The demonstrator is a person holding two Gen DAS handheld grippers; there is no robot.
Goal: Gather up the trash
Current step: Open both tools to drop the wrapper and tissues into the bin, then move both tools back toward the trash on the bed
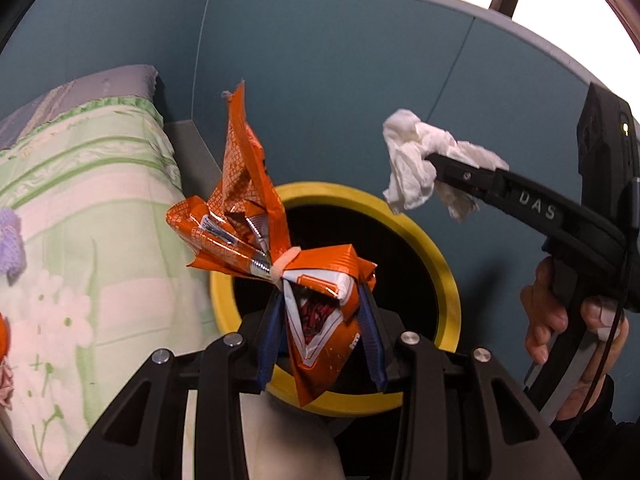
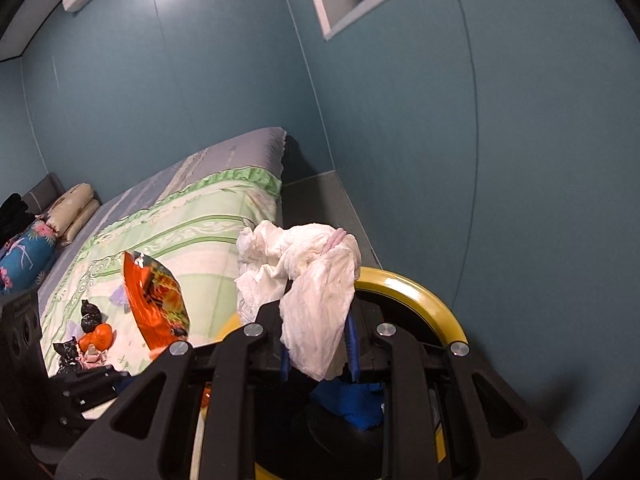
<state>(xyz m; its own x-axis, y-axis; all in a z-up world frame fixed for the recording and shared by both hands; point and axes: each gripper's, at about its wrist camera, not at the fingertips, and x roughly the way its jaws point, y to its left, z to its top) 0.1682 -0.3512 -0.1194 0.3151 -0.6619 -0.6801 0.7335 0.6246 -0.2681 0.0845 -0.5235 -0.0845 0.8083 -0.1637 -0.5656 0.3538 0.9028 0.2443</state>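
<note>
My left gripper (image 1: pixel 320 300) is shut on a crumpled orange snack wrapper (image 1: pixel 240 208), which it holds over the dark mouth of a yellow-rimmed bin (image 1: pixel 444 264). To its right, a hand (image 1: pixel 548 320) holds my right gripper (image 1: pixel 434 160), shut on a wad of white tissue (image 1: pixel 408 160) above the bin's far rim. In the right wrist view the tissue (image 2: pixel 316 280) hangs between the blue pads of the right gripper (image 2: pixel 316 312), over the bin rim (image 2: pixel 420 292). The orange wrapper (image 2: pixel 156 300) shows at the left there.
A bed with a green floral cover (image 2: pixel 192 232) lies left of the bin, close to it. On the bed are small black bags (image 2: pixel 88 316), an orange fruit (image 2: pixel 100 338) and pillows (image 2: pixel 76 208). Something blue (image 2: pixel 352 400) lies in the bin. Teal walls (image 2: pixel 480 160) stand behind and to the right.
</note>
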